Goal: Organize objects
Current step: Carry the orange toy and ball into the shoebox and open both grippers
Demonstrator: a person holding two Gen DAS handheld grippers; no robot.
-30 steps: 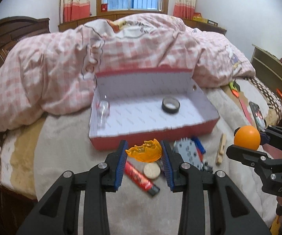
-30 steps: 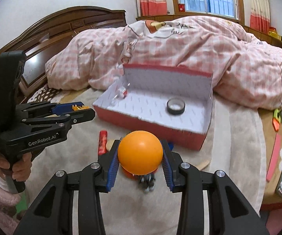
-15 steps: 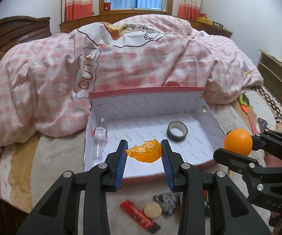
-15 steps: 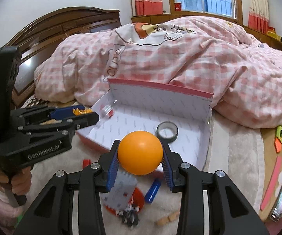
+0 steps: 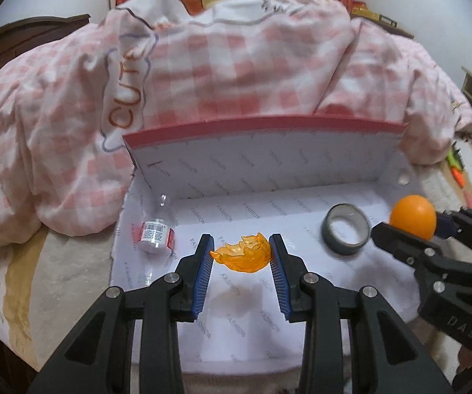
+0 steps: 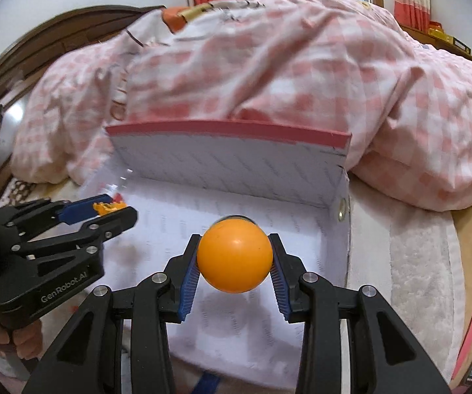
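Gripping status: both grippers are clamping items above the open box
Left gripper: jaws are pinching the orange flame-shaped piece between the blue pads, over the box floor
Right gripper: jaws are clenching the orange ball at its widest part, over the box floor
Flame piece: translucent, jagged-edged
Ball: smooth, matte, round
Box contents: tape roll and small bottle are lying inside

Both wrist cameras look steeply down, close over the same box — side by side, facing the quilt.
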